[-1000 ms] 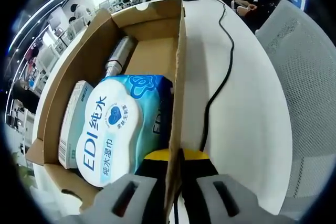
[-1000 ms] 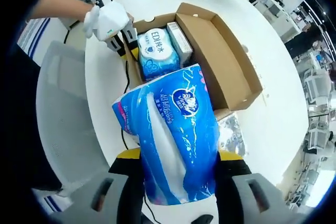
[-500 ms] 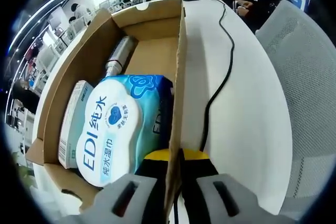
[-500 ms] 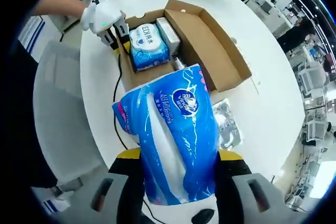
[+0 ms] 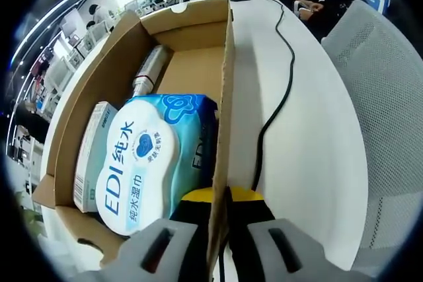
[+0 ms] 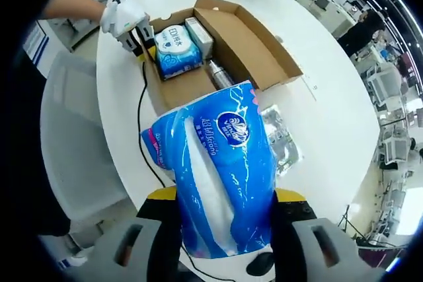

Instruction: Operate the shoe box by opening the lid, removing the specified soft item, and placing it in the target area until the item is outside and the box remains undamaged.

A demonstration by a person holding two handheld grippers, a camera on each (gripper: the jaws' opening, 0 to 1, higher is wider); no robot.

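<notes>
Two grippers are at work here, and I take them one view at a time. In the left gripper view, the left gripper (image 5: 221,246) is pinched on the near side wall of the open shoe box (image 5: 227,97), one jaw inside and one outside the cardboard, steadying it on the white round table (image 5: 304,143). Inside the box a pale blue pack of wet wipes (image 5: 149,160) lies just beside that wall, a small white carton (image 5: 89,153) touches its far side, and a metal cylinder, perhaps a flask (image 5: 147,70), lies further along the floor of the box. A black cable (image 5: 277,90) snakes across the table outside the box, and a white mesh chair (image 5: 390,97) stands by the table edge. In the right gripper view, the right gripper (image 6: 221,229) is closed on a blue plastic-wrapped tissue pack (image 6: 215,170), the soft item, which is held up in the air, well clear of the box and above the table. Below it the shoe box (image 6: 251,44) sits with its lid folded open, the left gripper (image 6: 129,24) shows at its corner in a gloved hand, and a clear plastic bag (image 6: 281,140) lies on the table near the box. To finish well, I would say the pack should be lowered onto a bare patch of table away from the cable and bag, let go only once it rests, while the other gripper holds gently so the thin wall does not tear or bend.
</notes>
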